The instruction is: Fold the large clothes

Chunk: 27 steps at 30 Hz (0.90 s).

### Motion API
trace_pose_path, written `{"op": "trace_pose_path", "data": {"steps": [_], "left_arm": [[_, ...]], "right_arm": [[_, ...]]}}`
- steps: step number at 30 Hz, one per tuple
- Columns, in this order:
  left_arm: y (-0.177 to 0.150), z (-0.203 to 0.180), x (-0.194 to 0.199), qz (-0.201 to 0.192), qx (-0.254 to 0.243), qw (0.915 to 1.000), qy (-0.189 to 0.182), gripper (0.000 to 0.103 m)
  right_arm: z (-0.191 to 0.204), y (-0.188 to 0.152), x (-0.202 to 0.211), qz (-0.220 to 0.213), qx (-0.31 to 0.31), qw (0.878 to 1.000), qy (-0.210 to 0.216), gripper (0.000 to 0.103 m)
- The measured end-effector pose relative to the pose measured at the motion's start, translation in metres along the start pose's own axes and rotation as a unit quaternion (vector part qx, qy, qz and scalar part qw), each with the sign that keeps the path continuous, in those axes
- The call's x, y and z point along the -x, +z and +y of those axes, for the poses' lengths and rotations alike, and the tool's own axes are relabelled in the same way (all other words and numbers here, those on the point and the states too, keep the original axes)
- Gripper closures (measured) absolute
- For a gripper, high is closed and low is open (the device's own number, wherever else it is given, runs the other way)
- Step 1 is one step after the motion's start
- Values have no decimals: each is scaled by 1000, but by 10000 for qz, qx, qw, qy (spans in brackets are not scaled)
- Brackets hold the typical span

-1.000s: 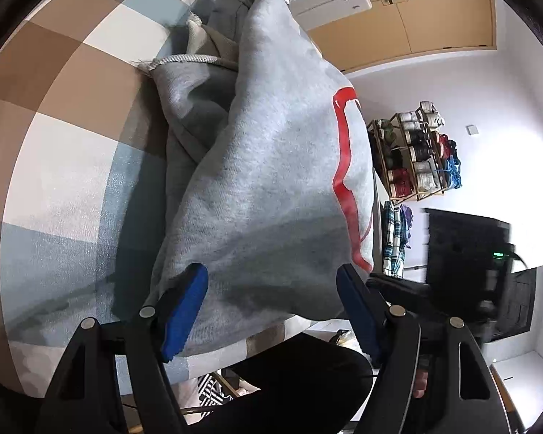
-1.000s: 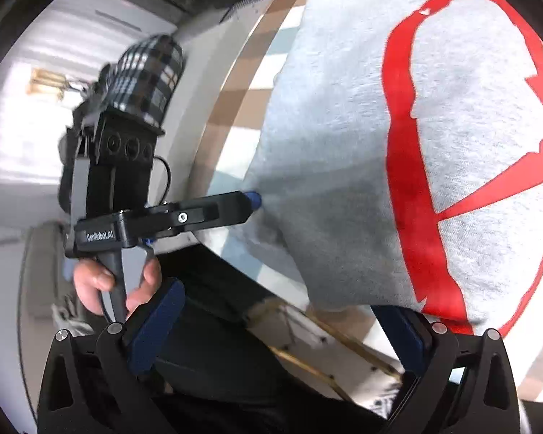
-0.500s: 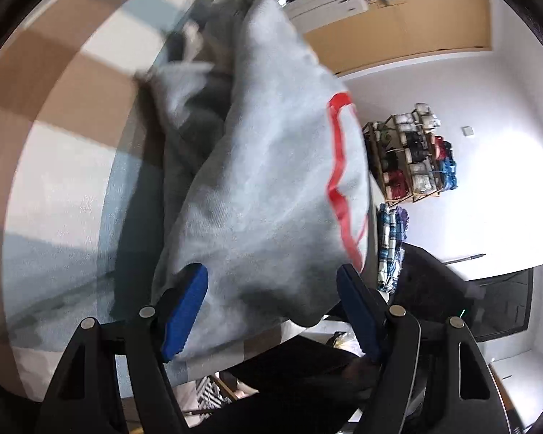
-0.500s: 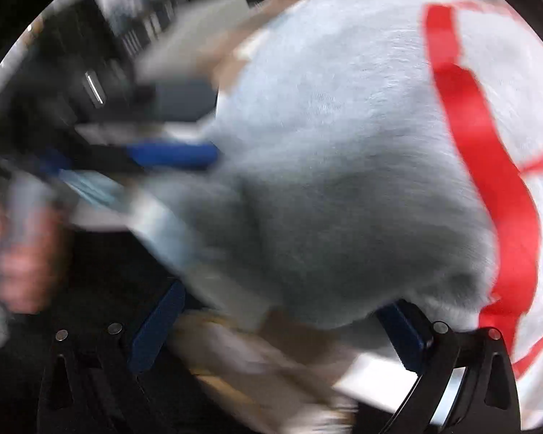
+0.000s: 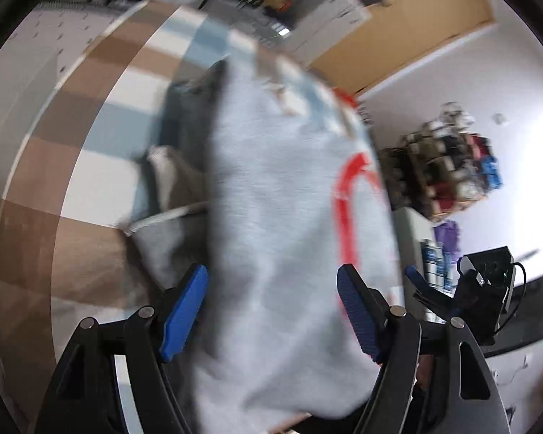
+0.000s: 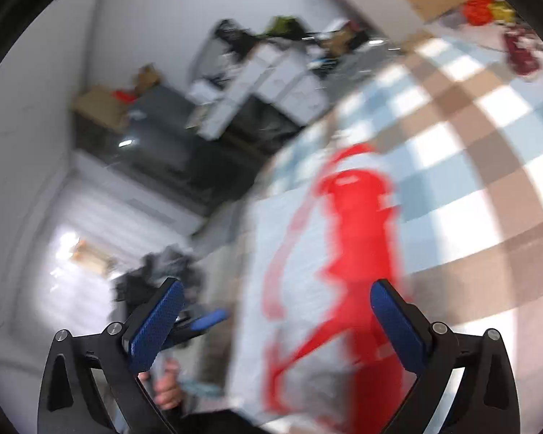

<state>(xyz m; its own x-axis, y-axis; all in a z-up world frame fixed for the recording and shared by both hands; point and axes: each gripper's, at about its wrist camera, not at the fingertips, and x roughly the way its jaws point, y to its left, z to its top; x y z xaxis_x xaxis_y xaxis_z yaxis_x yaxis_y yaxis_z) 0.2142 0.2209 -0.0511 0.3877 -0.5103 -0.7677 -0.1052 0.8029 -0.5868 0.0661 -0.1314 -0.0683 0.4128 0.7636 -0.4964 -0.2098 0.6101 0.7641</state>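
Both cameras have swung since the earlier frames: the grey fleece sweatshirt with the red printed emblem [image 5: 286, 217], which lay spread across the right wrist view, now fills a narrower band there and smears with motion, and more of the room shows on the left.

Taking the sweatshirt as landmark, it lies bunched on the brown, white and pale blue checked bed cover [image 5: 72, 166]. To its left in the left wrist view a white drawcord [image 5: 163, 217] trails from a darker grey fold.

The left gripper [image 5: 271, 307] has its jaws well apart, with sweatshirt cloth bulging between the blue pads; whether the pads press on it is lost in blur. The right gripper [image 6: 275, 322] has jaws just as wide, the emblem panel [image 6: 358, 238] running up between them, and I cannot tell whether it grips either.

This looks like the middle of a fold, the body being carried over. The next move likely calls for laying the panel flat and squaring its edges.

Right of the sweatshirt stands a shoe rack [image 5: 449, 170] by the white wall; beyond it are stacked boxes [image 6: 271, 83], well clear. Loose drawcord and bunched hood could spoil the fold.
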Motion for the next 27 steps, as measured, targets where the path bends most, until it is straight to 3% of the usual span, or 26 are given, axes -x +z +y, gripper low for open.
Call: {"op": "trace_pose_path", "data": {"steps": [1, 3, 5, 6, 8, 10, 11, 13, 18, 22, 27], "left_arm": [[0, 7, -7, 105, 132, 9998, 88, 33], [-2, 18, -17, 383, 173, 9991, -81, 33], [-8, 21, -24, 590, -25, 9981, 170, 33], [-11, 22, -25, 574, -154, 9976, 364, 33], [-15, 23, -24, 572, -322, 9971, 384, 33], [-18, 23, -20, 531, -475, 9956, 610, 28], [-19, 23, -17, 470, -537, 9944, 775, 18], [-24, 25, -9, 354, -700, 9916, 1033, 16], [-28, 40, -20, 684, -492, 9937, 736, 11], [-29, 48, -18, 642, -221, 9969, 403, 1], [-33, 43, -24, 607, -371, 9972, 243, 1]], "right_arm": [[-16, 1, -4, 124, -173, 9997, -88, 0], [-38, 3, -12, 396, -397, 9984, -115, 0], [-46, 2, -25, 711, -290, 9968, -209, 0], [-47, 4, -26, 770, -184, 9964, -292, 0], [-48, 3, -34, 927, -30, 9949, -385, 0], [-46, -2, -39, 1116, 32, 9930, -391, 0], [-45, -7, -42, 1205, 81, 9919, -389, 0], [-43, -12, -43, 1261, 187, 9911, -385, 0], [-52, -11, -47, 1321, 26, 9910, -207, 0], [-60, -14, -49, 1367, -186, 9904, -92, 0], [-66, -15, -52, 1450, -335, 9888, 54, 0]]}}
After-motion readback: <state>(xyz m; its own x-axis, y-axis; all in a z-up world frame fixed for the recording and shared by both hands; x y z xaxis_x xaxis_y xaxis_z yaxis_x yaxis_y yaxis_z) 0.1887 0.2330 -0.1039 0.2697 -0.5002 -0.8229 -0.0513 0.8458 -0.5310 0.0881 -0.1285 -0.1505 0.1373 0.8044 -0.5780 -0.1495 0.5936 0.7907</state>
